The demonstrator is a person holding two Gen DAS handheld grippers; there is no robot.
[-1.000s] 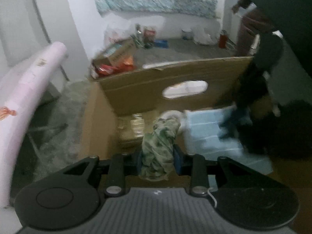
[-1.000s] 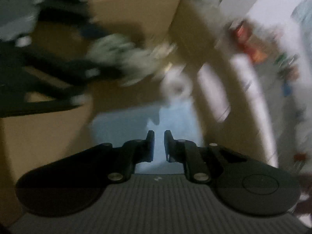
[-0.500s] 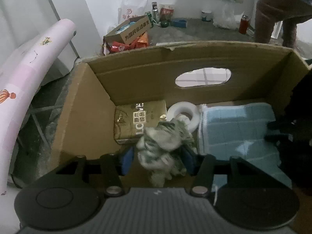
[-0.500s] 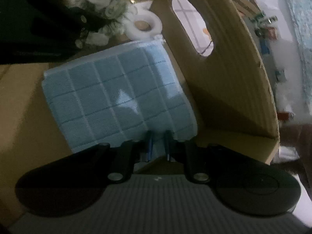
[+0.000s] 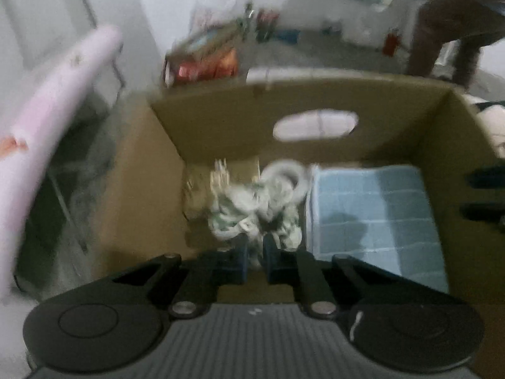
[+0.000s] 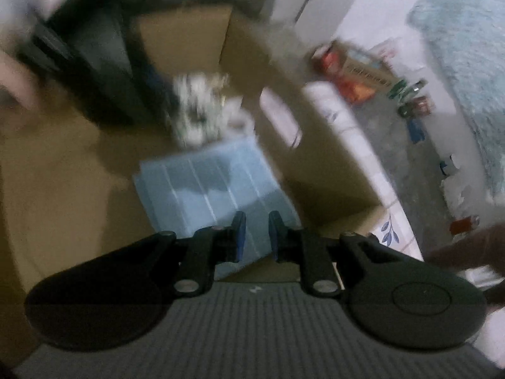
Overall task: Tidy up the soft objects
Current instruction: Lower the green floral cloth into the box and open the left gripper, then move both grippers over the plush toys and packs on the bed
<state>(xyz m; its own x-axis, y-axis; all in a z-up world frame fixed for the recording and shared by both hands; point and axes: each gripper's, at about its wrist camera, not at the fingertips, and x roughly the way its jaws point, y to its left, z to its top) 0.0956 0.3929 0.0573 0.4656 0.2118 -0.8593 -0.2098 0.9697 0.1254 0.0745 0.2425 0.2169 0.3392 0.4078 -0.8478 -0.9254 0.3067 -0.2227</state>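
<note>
Left gripper [image 5: 254,254]: jaws just drawn together, nothing pinched; crumpled green-and-white cloth [image 5: 252,211] lies loose just beyond its tips on the floor of the cardboard box [image 5: 221,126], beside a white ring [image 5: 288,173] and a folded blue checked towel [image 5: 372,218]. Right gripper [image 6: 256,232]: jaws just eased slightly apart, empty, above the towel's near edge. Both views blurred.

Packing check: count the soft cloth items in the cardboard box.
2: a crumpled camouflage cloth mid-box, and a folded blue towel on its right. More may be hidden beneath them.
</note>
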